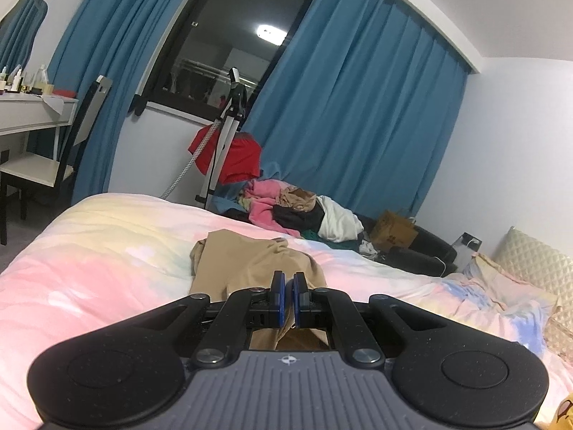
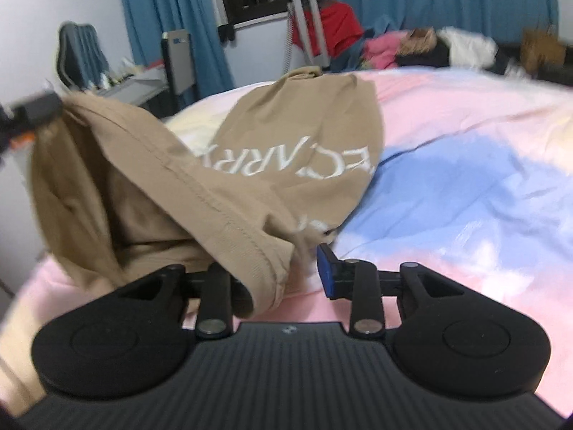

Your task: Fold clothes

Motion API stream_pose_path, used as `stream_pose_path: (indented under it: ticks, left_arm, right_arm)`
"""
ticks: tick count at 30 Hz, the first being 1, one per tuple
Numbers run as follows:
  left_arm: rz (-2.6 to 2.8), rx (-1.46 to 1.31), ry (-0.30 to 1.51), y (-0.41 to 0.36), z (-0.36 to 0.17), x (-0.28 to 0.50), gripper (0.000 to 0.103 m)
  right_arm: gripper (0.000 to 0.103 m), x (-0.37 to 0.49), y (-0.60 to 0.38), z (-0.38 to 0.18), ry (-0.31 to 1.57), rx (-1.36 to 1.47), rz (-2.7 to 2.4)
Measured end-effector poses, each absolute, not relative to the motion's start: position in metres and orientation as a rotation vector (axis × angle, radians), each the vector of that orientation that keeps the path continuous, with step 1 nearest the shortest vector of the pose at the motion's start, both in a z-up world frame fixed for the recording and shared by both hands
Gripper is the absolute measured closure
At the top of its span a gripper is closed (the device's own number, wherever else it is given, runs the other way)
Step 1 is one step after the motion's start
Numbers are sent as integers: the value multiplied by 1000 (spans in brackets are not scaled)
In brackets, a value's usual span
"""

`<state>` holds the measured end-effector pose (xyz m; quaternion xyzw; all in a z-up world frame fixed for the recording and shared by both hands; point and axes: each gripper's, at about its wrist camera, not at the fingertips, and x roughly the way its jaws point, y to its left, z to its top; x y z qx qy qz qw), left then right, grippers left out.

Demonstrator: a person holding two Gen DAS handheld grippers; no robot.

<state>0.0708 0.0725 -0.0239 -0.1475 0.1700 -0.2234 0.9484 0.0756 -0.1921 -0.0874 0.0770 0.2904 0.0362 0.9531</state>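
Left wrist view: left claw [image 1: 288, 279] points across the bed [image 1: 107, 251], blue pads pressed almost together, clenched on a fold of the tan garment [image 1: 250, 258]; fabric shows between and beneath the fingers. From the claw, the garment runs away toward 12 o'clock and lies flat on the pastel pink-and-blue bedcover. Beyond the bed's far edge, at about 1 o'clock, a pile of mixed clothes [image 1: 304, 211] (pink, black, white, tan). A tripod [image 1: 225, 136] stands at 11 o'clock with a red cloth [image 1: 240, 157] draped behind it. Blue curtains [image 1: 358, 107] frame a dark window [image 1: 243, 36]. A white desk [image 1: 32, 114] with bottles and a dark chair [image 1: 78, 122] sit at 9 o'clock. A brown paper bag [image 1: 392, 231] stands at 2 o'clock and a quilted pillow [image 1: 537, 261] at 3 o'clock. Right wrist view (motion-blurred): right claw [image 2: 286, 272] has its jaws parted, released; only the right finger's blue pad [image 2: 327, 272] is visible, the left finger being hidden under a hemmed edge of the tan garment [image 2: 286, 143]. That hem drapes over the left side of the claw; no pinch is evident. The garment is lifted at 10 o'clock, where the left claw [image 2: 35, 107] grips a bunched corner, and white lettering on it reads upside down. The rest of the cloth trails onto the bed [image 2: 465, 179] toward 12 o'clock.
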Motion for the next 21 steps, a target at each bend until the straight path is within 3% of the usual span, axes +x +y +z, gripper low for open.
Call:
stream_pose_path:
  ticks: [3, 6, 7, 11, 13, 16, 21]
  left_arm:
    - [-440, -264, 369, 67, -28, 71, 98]
    - [-433, -212, 395, 59, -34, 71, 97]
    - [-431, -192, 406, 56, -36, 71, 91]
    - [-384, -91, 415, 40, -43, 64, 45]
    - [-364, -11, 419, 28, -49, 58, 37]
    - [-283, 140, 424, 7, -65, 52, 30]
    - [-49, 126, 467, -1, -89, 59, 29]
  right_arm:
    - [91, 71, -197, -87, 528, 158, 15]
    - [91, 63, -204, -79, 476, 179, 6]
    - [91, 62, -205, -77, 462, 186, 9]
    - [91, 58, -209, -69, 425, 216, 23]
    - [91, 58, -212, -67, 419, 232, 31]
    - [91, 56, -216, -65, 414, 263, 47]
    - [91, 53, -220, -63, 396, 294, 53]
